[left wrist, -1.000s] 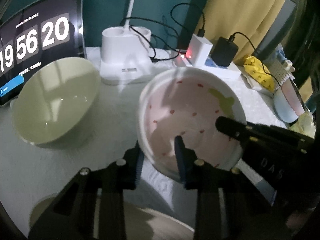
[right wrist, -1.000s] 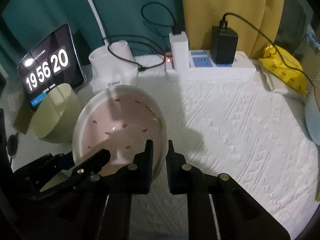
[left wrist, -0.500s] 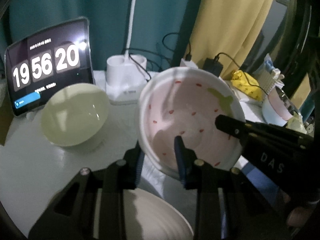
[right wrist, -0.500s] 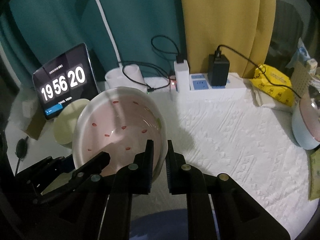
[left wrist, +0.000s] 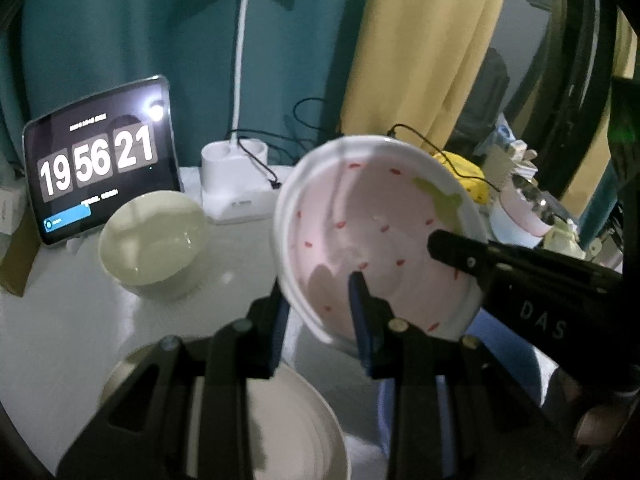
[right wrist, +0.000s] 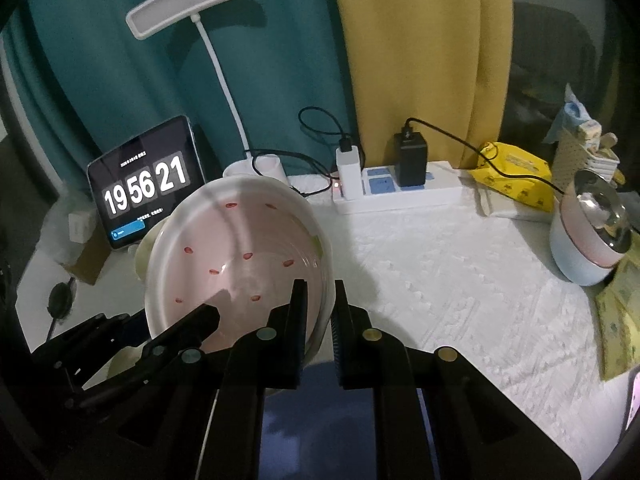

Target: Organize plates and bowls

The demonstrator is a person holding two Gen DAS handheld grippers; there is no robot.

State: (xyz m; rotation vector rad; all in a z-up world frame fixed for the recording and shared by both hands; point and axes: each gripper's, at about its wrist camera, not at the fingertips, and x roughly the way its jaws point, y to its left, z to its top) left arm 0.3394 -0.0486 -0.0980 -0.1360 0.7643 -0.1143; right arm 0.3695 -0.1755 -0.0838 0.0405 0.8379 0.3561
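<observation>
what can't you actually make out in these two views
- Left wrist view: the cream plate at the bottom is cut off by the frame edge and covered by the left tool.
- Right wrist view: the green bowl is almost wholly hidden behind the strawberry bowl.
- Both views: the small text under the tablet's clock digits is too small to read.
- Right wrist view: the power strip's far end is blocked by the yellow packet.

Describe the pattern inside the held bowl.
Pale pink with small red dashes, a green patch near the white rim; clearest in the left wrist view.
</observation>
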